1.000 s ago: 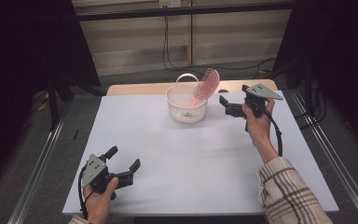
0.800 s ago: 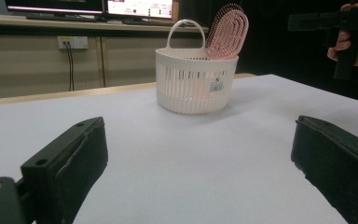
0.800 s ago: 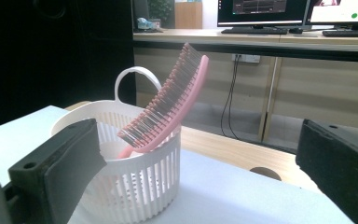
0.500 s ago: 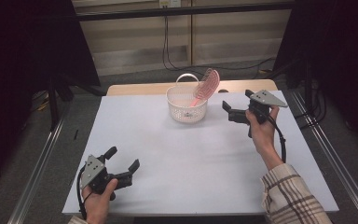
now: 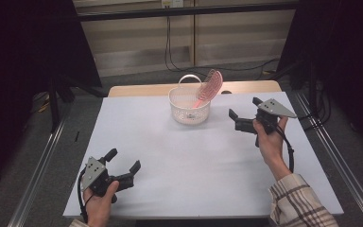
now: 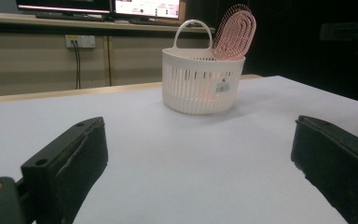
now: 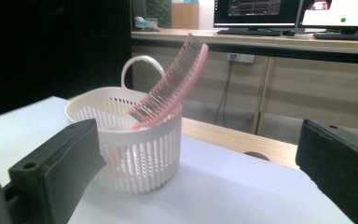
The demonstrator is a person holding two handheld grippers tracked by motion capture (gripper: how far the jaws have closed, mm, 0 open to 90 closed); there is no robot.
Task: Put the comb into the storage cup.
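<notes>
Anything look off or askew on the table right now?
Only mildly: the pink hairbrush stands tilted in the white basket, its head poking above the rim. Nothing spilled or damaged.

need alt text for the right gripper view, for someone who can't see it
A pink hairbrush stands tilted in a white slotted basket, its head leaning over the rim, on a white table. The right tool has both black jaws wide apart in the foreground, holding nothing.

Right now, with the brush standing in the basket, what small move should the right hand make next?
Probably ease the right tongs back a little and rest: the pink brush already leans inside the white basket, and the tongs are open, empty and apart from it.
</notes>
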